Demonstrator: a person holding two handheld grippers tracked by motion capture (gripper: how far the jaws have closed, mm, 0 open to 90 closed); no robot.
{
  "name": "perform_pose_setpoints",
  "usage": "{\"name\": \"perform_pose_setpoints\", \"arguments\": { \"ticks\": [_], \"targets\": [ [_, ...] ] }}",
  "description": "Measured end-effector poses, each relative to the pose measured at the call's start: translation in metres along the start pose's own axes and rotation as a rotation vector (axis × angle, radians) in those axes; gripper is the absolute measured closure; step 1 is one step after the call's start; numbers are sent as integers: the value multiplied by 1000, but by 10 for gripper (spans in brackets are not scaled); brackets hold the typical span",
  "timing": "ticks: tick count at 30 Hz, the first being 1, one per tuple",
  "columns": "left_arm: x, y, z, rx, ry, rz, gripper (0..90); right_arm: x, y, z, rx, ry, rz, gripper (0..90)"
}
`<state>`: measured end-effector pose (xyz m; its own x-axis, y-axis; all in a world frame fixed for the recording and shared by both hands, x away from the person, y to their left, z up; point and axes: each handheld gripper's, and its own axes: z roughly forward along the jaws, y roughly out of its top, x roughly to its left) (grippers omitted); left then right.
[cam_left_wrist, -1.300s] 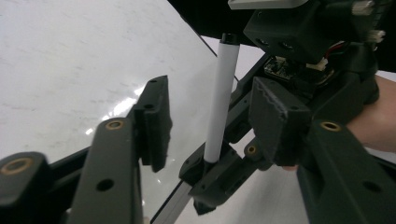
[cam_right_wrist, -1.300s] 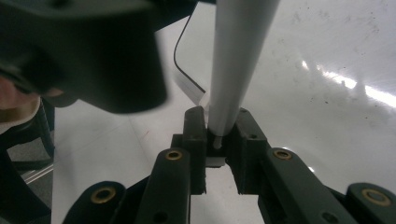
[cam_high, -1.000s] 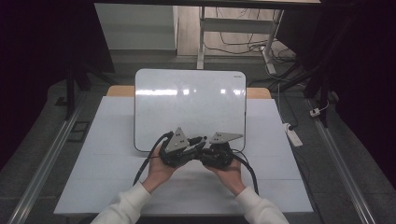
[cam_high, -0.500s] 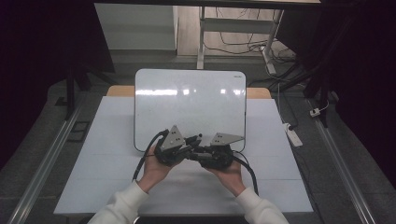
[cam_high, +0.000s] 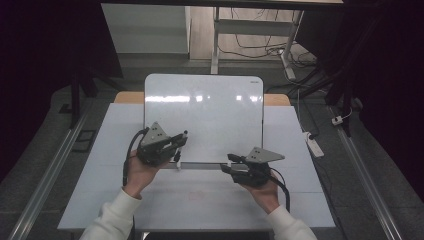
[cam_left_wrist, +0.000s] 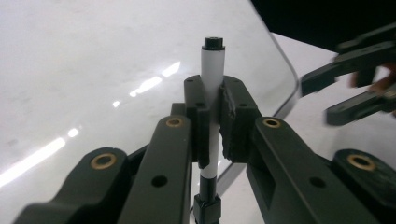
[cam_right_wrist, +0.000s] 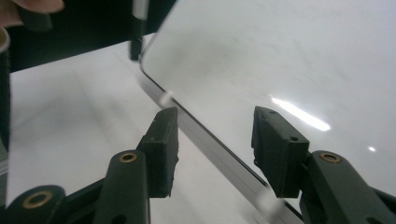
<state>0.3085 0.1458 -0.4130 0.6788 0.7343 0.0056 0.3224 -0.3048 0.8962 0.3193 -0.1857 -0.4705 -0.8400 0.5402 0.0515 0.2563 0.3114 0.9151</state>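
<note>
Hands have split apart since a second ago: both grippers were bunched together at the whiteboard's (cam_high: 203, 117) near edge, now they sit well apart. Left gripper (cam_left_wrist: 212, 116) is clenched on a white marker (cam_left_wrist: 212, 65), held over the board's near left part, one black end pointing away from the camera. Right gripper (cam_right_wrist: 215, 140) has its jaws spread with nothing between them, hovering over the board's near edge. Looks like the marker got handed over or uncapped; writing likely comes next.
</note>
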Motion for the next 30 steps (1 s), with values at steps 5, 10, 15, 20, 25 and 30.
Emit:
{"name": "perform_pose_setpoints", "arguments": {
  "ticks": [5, 10, 15, 20, 25, 30],
  "targets": [
    [12, -2, -5, 8, 16, -34, 815, -14, -13, -26, -4, -75, -25, 482],
    [20, -4, -8, 15, 35, -51, 815, -27, -29, -53, -2, -145, -11, 459],
    [29, -5, -13, 28, 61, -73, 814, -37, -43, -76, 6, -211, 6, 457],
    [43, -7, -13, 73, 98, -94, 814, -43, -55, -86, 26, -242, 36, 457],
    [58, -11, -6, 139, 144, -115, 814, -43, -56, -84, 33, -241, 31, 457],
    [70, -11, 3, 192, 168, -135, 814, -41, -56, -81, 52, -242, 10, 457]
  ]
}}
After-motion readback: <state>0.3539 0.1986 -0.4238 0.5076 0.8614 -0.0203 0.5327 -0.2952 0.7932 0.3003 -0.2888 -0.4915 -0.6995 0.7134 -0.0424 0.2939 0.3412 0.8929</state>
